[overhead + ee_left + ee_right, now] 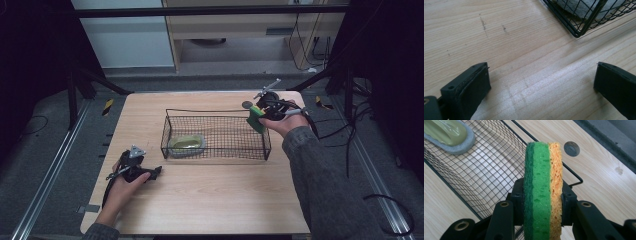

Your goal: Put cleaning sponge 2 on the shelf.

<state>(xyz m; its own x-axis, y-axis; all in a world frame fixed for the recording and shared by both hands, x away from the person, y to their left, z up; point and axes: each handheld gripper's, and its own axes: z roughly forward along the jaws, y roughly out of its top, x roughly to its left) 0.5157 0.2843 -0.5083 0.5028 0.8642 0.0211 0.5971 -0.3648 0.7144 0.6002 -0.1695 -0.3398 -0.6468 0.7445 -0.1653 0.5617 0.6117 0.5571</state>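
Note:
A green and yellow sponge (543, 187) stands on edge between the jaws of my right gripper (541, 202), which is shut on it. In the high view that gripper (263, 114) holds the sponge (256, 120) above the right end of a black wire basket (216, 111). A grey sponge with a green top (187, 145) lies in the basket's left end, and it appears again as the grey sponge (447, 135) in the right gripper view. My left gripper (152, 172) rests low over the table, left of the basket, open with bare wood between its jaws (541, 80).
The basket's corner (579, 27) lies just ahead of the left gripper. A small round grey disc (246, 105) sits in the tabletop behind the basket. The wooden table (210, 200) has free room in front. Cables trail off to the right (345, 130).

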